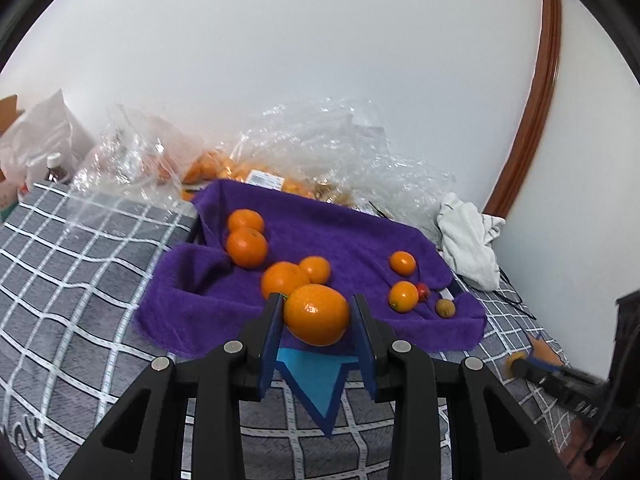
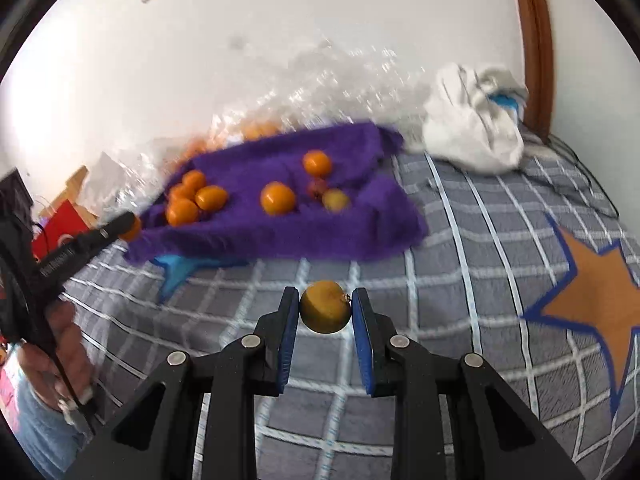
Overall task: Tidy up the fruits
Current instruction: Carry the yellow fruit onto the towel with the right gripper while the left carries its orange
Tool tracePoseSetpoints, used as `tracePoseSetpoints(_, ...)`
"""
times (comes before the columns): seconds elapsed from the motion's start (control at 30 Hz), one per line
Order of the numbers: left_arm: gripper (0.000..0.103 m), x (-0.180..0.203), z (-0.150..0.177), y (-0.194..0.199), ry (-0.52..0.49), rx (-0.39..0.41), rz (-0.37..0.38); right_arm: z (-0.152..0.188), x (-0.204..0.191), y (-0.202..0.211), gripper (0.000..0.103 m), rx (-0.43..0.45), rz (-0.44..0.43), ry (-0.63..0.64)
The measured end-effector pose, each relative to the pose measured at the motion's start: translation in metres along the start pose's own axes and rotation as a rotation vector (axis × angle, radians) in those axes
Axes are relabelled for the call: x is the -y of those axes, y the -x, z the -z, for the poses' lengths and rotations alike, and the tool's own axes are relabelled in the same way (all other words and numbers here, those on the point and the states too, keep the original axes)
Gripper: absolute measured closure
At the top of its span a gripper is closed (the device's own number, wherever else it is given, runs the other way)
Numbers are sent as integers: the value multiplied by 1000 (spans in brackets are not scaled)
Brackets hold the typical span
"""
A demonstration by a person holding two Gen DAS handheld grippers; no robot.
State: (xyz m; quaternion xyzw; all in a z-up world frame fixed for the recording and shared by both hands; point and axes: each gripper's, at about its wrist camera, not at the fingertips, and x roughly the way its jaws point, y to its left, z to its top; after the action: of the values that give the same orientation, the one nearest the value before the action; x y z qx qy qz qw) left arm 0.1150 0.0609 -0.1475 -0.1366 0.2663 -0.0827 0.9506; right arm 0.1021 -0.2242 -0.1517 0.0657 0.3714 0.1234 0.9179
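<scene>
My left gripper (image 1: 316, 312) is shut on a large orange (image 1: 317, 315) and holds it over the near edge of the purple towel (image 1: 340, 232). Several oranges (image 1: 247, 247) lie on the towel's left side. Smaller oranges (image 1: 403, 263), a red fruit (image 1: 423, 290) and a yellowish fruit (image 1: 445, 307) lie on its right. My right gripper (image 2: 325, 306) is shut on a dull yellow-brown fruit (image 2: 326, 307) above the checked bedspread (image 2: 460, 240), in front of the towel (image 2: 280, 224).
Clear plastic bags (image 1: 320, 144) holding more oranges lie behind the towel against the wall. A white cloth (image 1: 468, 240) lies at the towel's right. A bottle (image 1: 58, 168) and a white bag (image 1: 40, 136) stand far left. A star patch (image 2: 592, 304) marks the bedspread.
</scene>
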Motion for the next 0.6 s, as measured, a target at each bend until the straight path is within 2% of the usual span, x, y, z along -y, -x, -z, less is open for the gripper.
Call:
tracePoseSetpoints(0.13,71,-12,-7,-1,15,-44,-49,-20,-10,1,76,23,-5,23)
tracePoseSetpoints(0.23,71,-29,-18,7,50,-53,-39,-33,-13,-2,76,29,-4,34)
tracePoseSetpoints(0.43,71,-54,-58,20,62,-36,-68,-67,-10,-21,76,46,-3,11)
tracePoseSetpoints(0.6,71,-52,-99,1,21,-43,-79,-102,-13,-44,76,56,30,25)
